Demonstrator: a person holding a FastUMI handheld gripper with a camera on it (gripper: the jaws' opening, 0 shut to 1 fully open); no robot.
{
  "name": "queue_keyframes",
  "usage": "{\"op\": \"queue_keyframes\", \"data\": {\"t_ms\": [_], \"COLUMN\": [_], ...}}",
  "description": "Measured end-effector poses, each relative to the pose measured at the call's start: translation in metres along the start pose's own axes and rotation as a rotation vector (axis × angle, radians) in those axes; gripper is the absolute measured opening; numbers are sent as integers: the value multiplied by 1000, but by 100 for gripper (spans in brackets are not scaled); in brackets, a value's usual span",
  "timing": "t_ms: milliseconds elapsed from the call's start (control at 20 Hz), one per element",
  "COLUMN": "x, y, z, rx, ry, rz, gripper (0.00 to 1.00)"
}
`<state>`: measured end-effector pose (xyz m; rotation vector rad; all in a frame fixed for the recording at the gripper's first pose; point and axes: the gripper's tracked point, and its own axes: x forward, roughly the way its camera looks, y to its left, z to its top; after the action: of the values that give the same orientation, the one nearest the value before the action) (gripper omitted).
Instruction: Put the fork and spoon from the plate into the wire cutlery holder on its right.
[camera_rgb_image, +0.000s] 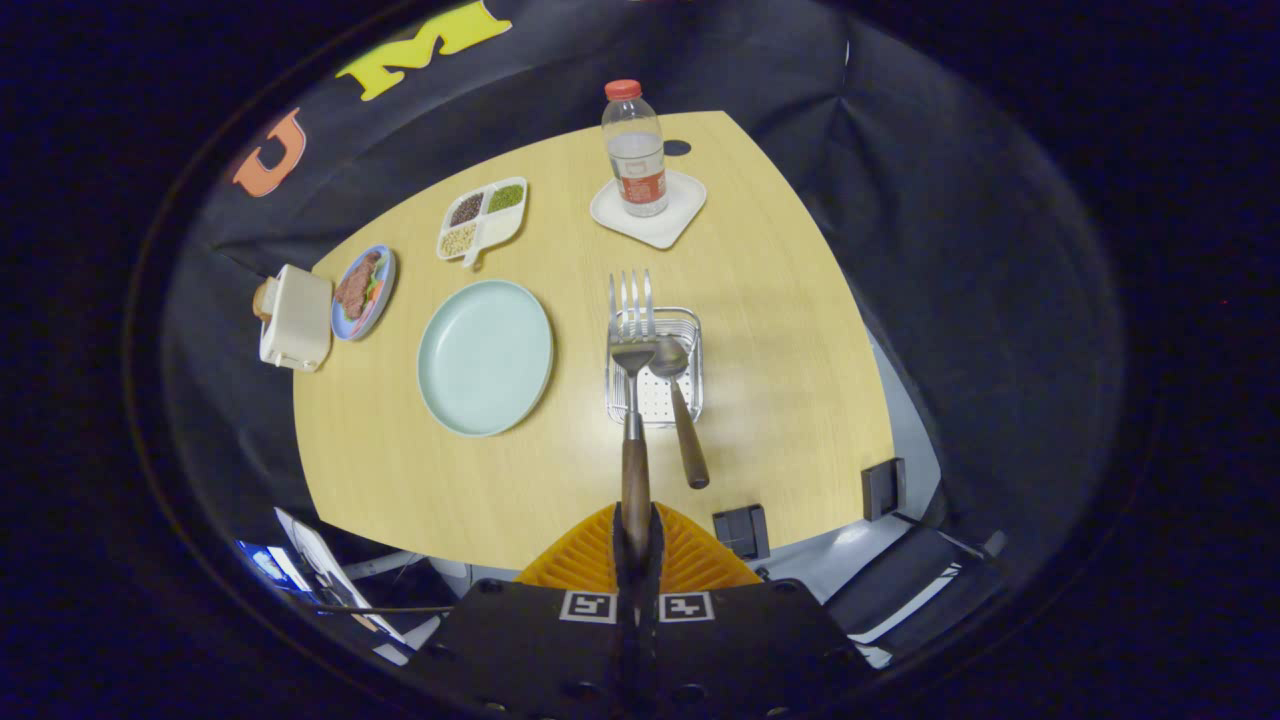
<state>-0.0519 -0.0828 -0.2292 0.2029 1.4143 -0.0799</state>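
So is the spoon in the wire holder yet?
In: the spoon stands bowl-down inside the wire cutlery holder, handle leaning out over its near rim.

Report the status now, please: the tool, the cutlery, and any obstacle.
Tool shut on fork, tines over wire holder. Spoon already in holder, handle leaning out. Plate bare. No obstacle seen.

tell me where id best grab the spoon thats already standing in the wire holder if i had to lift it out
Probably by the wooden handle of the spoon, which sticks up clear of the wire cutlery holder while the bowl sits inside. Come from above, on the side away from the fork, which the gripper holds by its handle beside it.
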Motion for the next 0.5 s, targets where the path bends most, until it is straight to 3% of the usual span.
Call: {"op": "queue_keyframes", "data": {"t_ms": [500], "x": [20], "y": [-4], "z": [-8], "rx": [66], "ry": [75], "rz": [16], "gripper": [3]}}
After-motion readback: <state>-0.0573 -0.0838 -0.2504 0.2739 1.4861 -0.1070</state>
